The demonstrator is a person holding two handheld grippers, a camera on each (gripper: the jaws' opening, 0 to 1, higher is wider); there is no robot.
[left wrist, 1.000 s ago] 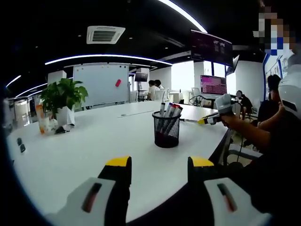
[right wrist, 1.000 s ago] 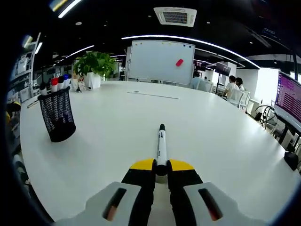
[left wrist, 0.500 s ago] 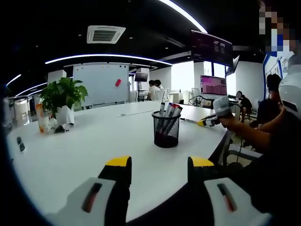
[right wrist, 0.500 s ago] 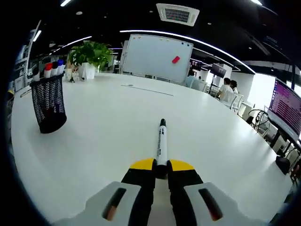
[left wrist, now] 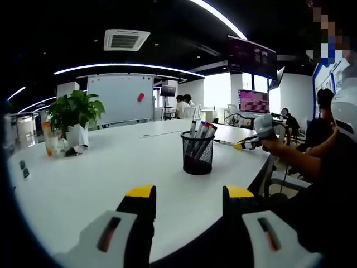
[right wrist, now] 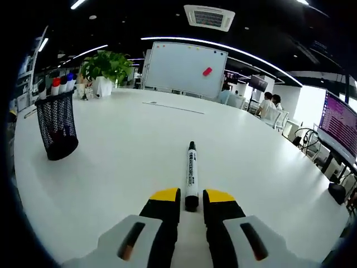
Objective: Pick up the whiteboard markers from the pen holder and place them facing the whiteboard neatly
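A black-capped white marker lies on the white table, its cap pointing toward the whiteboard. My right gripper stands open around its rear end, with small gaps on both sides. The black mesh pen holder stands to the left with several markers upright in it. In the left gripper view the pen holder is mid-table, the whiteboard far behind it. My left gripper hangs open and empty over the near table edge. The right gripper comes in from the right.
A potted plant stands at the far left of the table, seen also as the plant near the whiteboard. A person's arm holds the right gripper. Monitors and seated people are beyond the table.
The right gripper's jaws have parted and let go of the marker, which now rests on the table. The left gripper has not moved.
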